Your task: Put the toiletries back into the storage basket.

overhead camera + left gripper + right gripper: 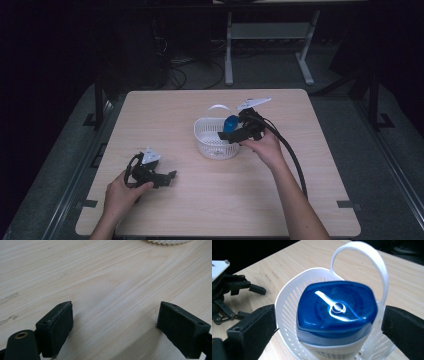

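Bottle in the basket, right gripper's jaws apart around its cap.

The blue-capped bottle (336, 308) stands upright in the white basket (207, 134) mid-table. The right gripper (329, 325) hangs over it, jaws spread wide either side of the cap, a gap showing on each side. The left gripper (115, 322) rests low on the table (210, 200) near the front-left, well apart from the basket, jaws apart with nothing between.
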{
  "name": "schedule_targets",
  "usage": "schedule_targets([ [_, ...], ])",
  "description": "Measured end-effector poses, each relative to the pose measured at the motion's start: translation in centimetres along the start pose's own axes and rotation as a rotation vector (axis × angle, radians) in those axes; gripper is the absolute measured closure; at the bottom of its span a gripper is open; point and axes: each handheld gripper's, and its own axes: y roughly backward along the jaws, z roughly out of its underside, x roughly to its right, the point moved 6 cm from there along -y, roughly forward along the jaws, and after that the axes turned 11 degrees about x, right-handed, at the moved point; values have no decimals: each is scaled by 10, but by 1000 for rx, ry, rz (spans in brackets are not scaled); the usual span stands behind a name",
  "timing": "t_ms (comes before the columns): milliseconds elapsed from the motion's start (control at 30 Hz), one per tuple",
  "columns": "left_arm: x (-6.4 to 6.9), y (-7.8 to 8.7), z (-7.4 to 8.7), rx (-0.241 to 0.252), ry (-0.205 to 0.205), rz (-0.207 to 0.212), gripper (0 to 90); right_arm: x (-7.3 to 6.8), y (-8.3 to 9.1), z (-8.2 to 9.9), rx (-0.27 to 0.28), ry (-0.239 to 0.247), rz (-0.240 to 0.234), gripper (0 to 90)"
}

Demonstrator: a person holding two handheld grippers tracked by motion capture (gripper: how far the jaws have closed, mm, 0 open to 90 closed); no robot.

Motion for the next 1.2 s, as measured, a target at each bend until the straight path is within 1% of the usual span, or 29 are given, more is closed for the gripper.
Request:
schedule_targets([
  [67, 0, 0, 0, 0, -1, -1, 129, 0, 1, -1, 4, 4, 4, 0],
  [233, 0, 0, 0, 2, 1, 0, 129, 0, 6, -2, -9, 18, 22, 0],
  [367, 0, 0, 0, 1, 0, -1, 129, 0, 11, -3, -9, 30, 26, 0],
  [533, 0, 0, 0, 2, 1, -1, 129, 0, 19, -2, -17, 31, 36, 0],
  [633, 0, 0, 0, 2, 1, -1, 129, 0, 25, -1, -12, 39, 44, 0],
  [800, 0, 0, 0, 2, 1, -1, 129, 3, 37, 3, -1, 34, 60, 0],
  [933, 0, 0, 0, 2, 1, -1, 129, 3, 48, 8, -10, 38, 76, 0],
  [1033, 0, 0, 0, 2, 1, -1, 129, 3, 56, 10, 1, 49, 78, 0],
  [1200, 0, 0, 0, 3, 1, -1, 129, 2, 66, 16, -8, 66, 88, 0],
])
